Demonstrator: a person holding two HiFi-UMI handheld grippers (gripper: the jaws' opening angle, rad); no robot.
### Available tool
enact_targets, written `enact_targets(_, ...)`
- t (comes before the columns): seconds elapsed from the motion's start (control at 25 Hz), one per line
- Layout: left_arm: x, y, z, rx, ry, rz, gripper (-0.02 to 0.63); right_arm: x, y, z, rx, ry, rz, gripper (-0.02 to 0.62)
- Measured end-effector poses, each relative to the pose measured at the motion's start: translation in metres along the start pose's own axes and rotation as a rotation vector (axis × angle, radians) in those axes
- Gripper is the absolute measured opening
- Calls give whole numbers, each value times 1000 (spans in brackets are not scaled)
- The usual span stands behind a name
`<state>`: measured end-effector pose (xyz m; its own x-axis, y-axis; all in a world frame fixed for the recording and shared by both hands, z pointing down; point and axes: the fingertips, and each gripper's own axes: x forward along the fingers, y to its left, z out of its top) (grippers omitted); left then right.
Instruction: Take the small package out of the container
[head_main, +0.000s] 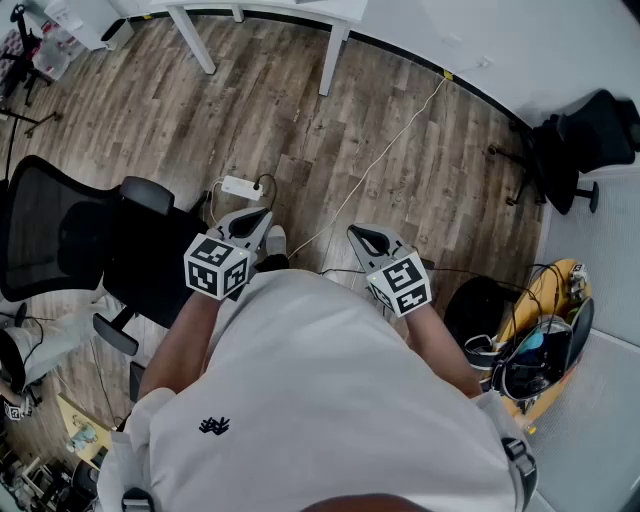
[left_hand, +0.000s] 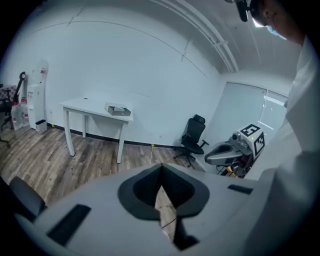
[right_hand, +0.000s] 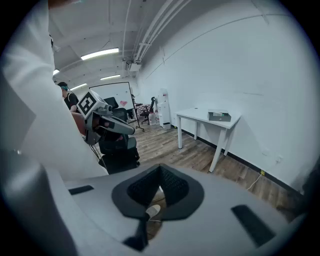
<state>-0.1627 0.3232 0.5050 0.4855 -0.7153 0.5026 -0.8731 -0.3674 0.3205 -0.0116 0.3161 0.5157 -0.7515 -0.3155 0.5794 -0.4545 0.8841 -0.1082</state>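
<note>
Head view looks down over a white shirt (head_main: 330, 400) to both grippers, held close in front of the chest. The left gripper (head_main: 262, 214) has its jaws together with nothing between them. The right gripper (head_main: 353, 233) is the same, its tips meeting and empty. Beneath them lies a wood-plank floor (head_main: 400, 150). A black mesh chair (head_main: 60, 240) stands just beside the person's left, and a white power strip (head_main: 240, 186) lies a little ahead. Well apart from all this, against the far white wall, stands a white counter (left_hand: 85, 106). The container (left_hand: 118, 110), a low grey box, sits on its top toward one end. Whether the small package lies inside cannot be made out.
</note>
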Motion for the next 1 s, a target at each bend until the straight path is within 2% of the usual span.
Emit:
enact_targets(0.2,-13,36,15,11,3,-27,6,30,12,30,-2,28,-6,6)
enact_targets(0.44,-11,64,14,33,10,-74,7,52,20,45,-11,67,-25,6)
enact_targets(0.68,-1,76,12,3,23,-94,6,57,4,54,37,64,-67,9)
enact_targets(1.0,48,77,31,42,80,-119,8,72,-44,53,109,41,-56,11)
